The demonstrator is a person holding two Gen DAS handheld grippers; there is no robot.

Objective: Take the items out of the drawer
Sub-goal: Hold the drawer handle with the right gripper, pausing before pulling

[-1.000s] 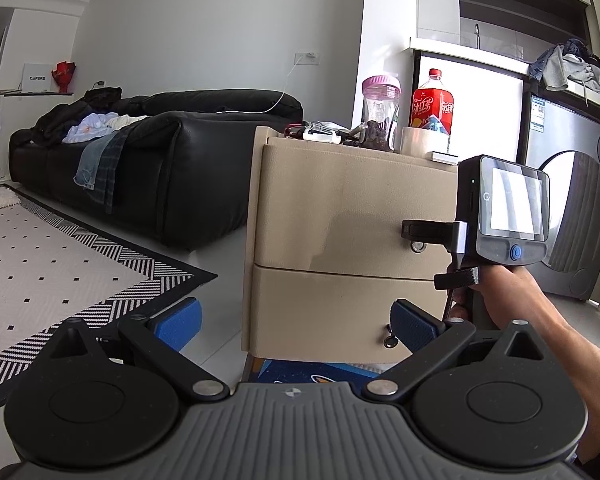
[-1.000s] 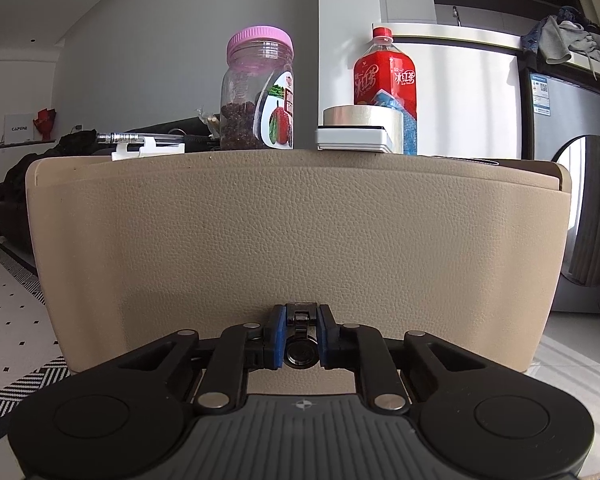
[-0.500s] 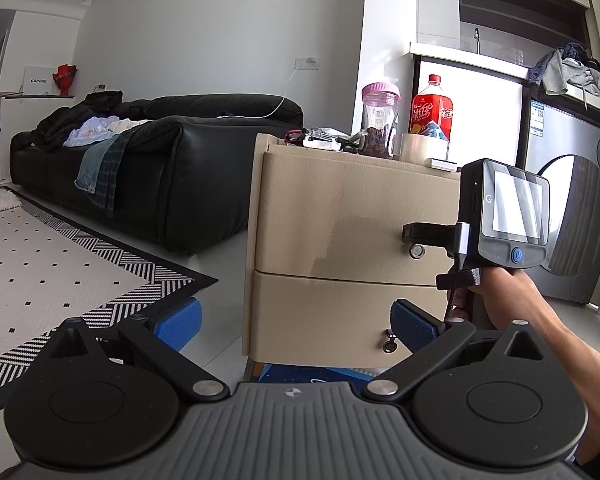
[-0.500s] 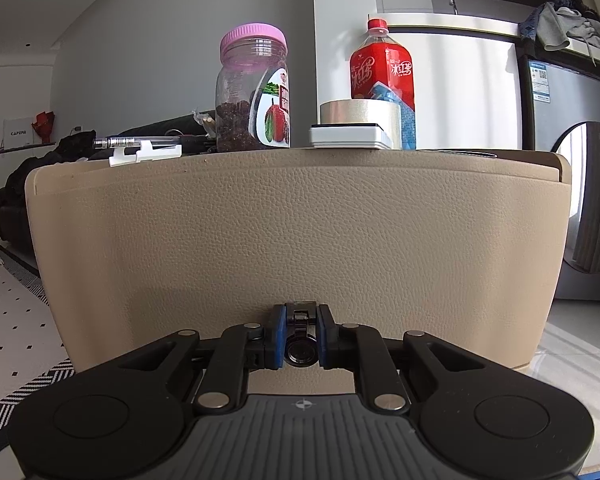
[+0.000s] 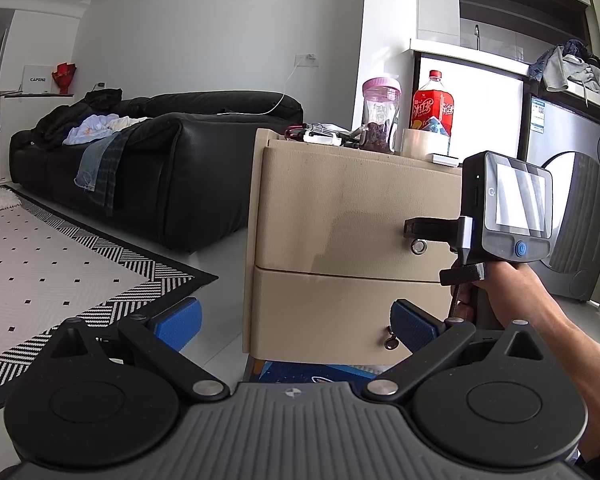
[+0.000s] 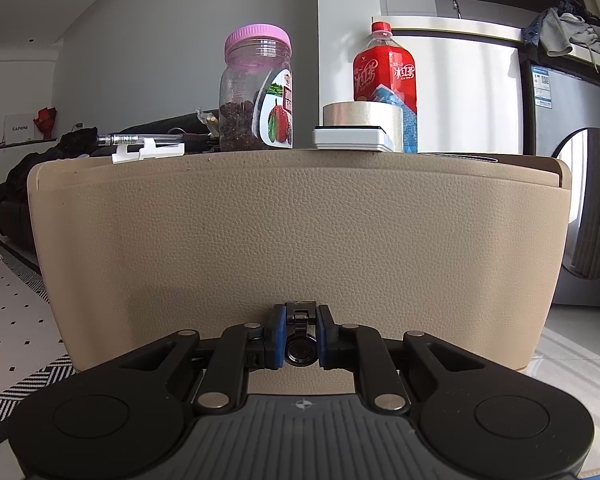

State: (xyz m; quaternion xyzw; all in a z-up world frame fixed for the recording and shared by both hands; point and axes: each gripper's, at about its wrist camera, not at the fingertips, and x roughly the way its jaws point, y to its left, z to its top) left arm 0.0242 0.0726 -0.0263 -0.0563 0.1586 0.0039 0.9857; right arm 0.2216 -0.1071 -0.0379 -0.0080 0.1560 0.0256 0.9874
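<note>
A beige leather nightstand [image 5: 340,208] has two drawers. My right gripper [image 6: 299,332] is shut on the upper drawer's ring pull [image 6: 300,350]; the drawer front [image 6: 300,240] fills the right wrist view, and a narrow gap shows along its top right edge. In the left wrist view the right gripper's body [image 5: 508,220] sits at the upper pull [image 5: 419,246]. My left gripper [image 5: 296,320] is open and empty, held back in front of the lower drawer [image 5: 340,312]. The drawer's inside is hidden.
On the nightstand top stand a pink-lidded jar [image 6: 257,92], a red drink bottle [image 6: 385,76], a tape roll [image 6: 364,120], a white box [image 6: 350,139] and a pen in a holder [image 6: 144,144]. A black sofa [image 5: 148,160] and patterned rug [image 5: 40,272] lie left; a washing machine [image 5: 588,216] right.
Both views have drawn back from the nightstand. The right gripper stays shut on the ring pull and the upper drawer front has come slightly forward with it.
</note>
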